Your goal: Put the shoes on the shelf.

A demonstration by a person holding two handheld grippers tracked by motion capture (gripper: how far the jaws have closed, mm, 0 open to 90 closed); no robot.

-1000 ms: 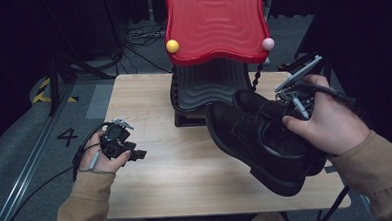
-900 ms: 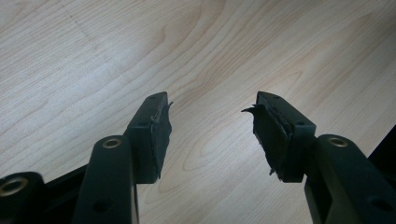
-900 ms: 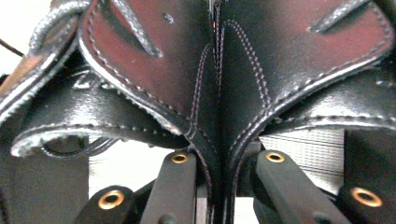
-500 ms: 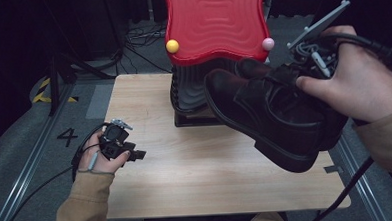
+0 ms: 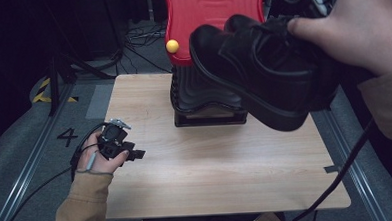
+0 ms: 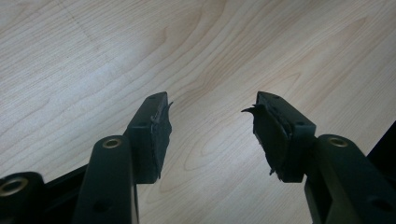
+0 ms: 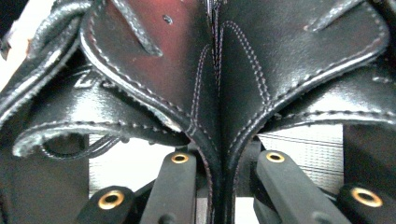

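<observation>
Left gripper (image 5: pixel 136 154): near edge of the table (image 5: pixel 212 180), at its left side, resting low in the left hand (image 5: pixel 98 160). Jaws stand apart with bare wood between the pads (image 6: pixel 159 135); nothing held. A cable trails from it off the table's left side.

Table: pale wood, rectangular, bare across its near half.

Right gripper (image 7: pixel 219 186): jaws clamped on the shoes, pressing the two heel edges together between them, as the right gripper view has it. In the high view the right hand (image 5: pixel 365 25) sits at the upper right, thumb laid on the upper of one shoe; the gripper body is largely hidden behind it.

Shoes (image 5: pixel 262 72): pair of black leather lace-ups, held together in the air above the right half of the table, clear of the wood, toes pointing left and somewhat raised, soles tilted toward the table.

Rack (image 5: pixel 208 97): black ribbed stand at the far middle of the table, partly behind the shoes.

Panel (image 5: pixel 200 15): red, wavy, rising above the rack, with a yellow ball (image 5: pixel 172 46) at its left lower corner.
</observation>
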